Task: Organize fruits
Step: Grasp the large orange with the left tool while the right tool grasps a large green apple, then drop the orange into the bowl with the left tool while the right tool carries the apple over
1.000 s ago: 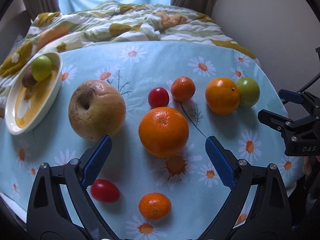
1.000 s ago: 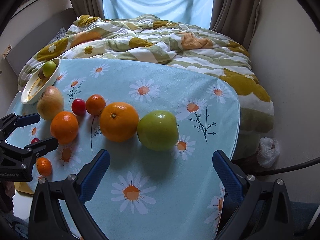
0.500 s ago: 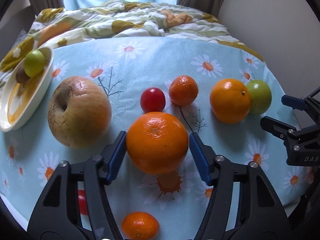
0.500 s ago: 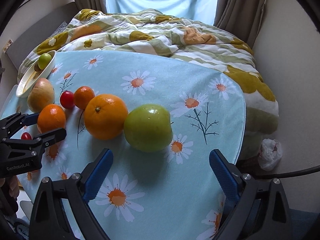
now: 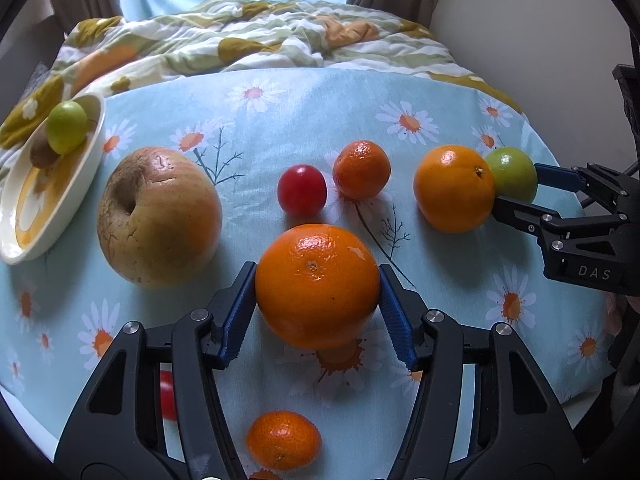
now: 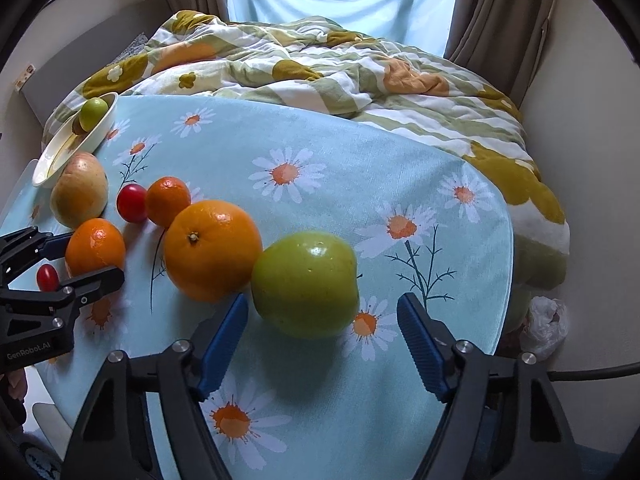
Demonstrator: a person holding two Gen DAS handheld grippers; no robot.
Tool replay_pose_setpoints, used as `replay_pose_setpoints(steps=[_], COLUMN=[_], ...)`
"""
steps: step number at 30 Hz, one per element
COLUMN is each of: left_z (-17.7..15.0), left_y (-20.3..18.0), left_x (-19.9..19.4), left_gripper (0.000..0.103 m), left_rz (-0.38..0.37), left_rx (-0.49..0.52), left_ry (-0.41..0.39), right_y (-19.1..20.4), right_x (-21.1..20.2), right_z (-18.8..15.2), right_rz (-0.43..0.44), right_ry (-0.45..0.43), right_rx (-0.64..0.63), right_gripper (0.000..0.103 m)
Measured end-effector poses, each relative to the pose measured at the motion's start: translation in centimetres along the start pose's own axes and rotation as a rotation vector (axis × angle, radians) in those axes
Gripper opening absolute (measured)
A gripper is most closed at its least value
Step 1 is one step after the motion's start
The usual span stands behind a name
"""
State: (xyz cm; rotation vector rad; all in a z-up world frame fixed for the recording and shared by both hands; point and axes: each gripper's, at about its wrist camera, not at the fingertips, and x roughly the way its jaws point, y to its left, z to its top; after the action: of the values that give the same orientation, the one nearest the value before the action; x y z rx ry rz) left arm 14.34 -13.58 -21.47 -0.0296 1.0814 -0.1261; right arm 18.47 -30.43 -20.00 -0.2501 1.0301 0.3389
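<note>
On the daisy-print tablecloth (image 5: 320,112), my left gripper (image 5: 317,270) is shut on a big orange (image 5: 316,286), both blue pads pressing its sides. The same orange (image 6: 95,246) shows at the left of the right wrist view. My right gripper (image 6: 323,298) straddles a green apple (image 6: 306,284). Its jaws are closing, and a gap still shows at the right pad (image 6: 420,344). Another large orange (image 6: 212,250) touches the apple's left side. The left wrist view shows the apple (image 5: 514,178) between the right gripper's fingers (image 5: 520,212).
A cream bowl (image 5: 98,120) at the far left holds a small green fruit (image 5: 67,126) and a kiwi (image 5: 40,152). A brownish apple (image 5: 158,216), a red tomato (image 5: 302,190), a tangerine (image 5: 362,170) and a nearer tangerine (image 5: 283,440) lie around. A rumpled quilt (image 6: 320,68) lies behind the table.
My left gripper went forward around the big orange and closed on it. The right gripper drew nearer to the green apple and its jaws narrowed.
</note>
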Motion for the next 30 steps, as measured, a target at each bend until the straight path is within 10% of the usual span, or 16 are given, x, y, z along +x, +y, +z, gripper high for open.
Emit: replay_pose_setpoints(steps=[8,12,30], left_z=[-0.3,-0.2,0.8], left_y=[0.0,-0.1,-0.9], left_x=[-0.3,-0.3,-3.6], left_gripper=[0.065,0.065,0.065], left_rz=[-0.006,-0.009,-0.038], left_rx=[0.002,0.006,0.041], left_ry=[0.002,0.001,-0.059], right_y=[-0.3,-0.3,-0.2], right_x=[0.3,0.2,-2.1], right_z=[0.4,0.5,0.2], right_rz=[0.023,0.091,0.069], right_ry=[-0.006,-0.009,-0.035], right_rx=[-0.02,-0.023,0.044], right_gripper=[0.072,0.051,0.049])
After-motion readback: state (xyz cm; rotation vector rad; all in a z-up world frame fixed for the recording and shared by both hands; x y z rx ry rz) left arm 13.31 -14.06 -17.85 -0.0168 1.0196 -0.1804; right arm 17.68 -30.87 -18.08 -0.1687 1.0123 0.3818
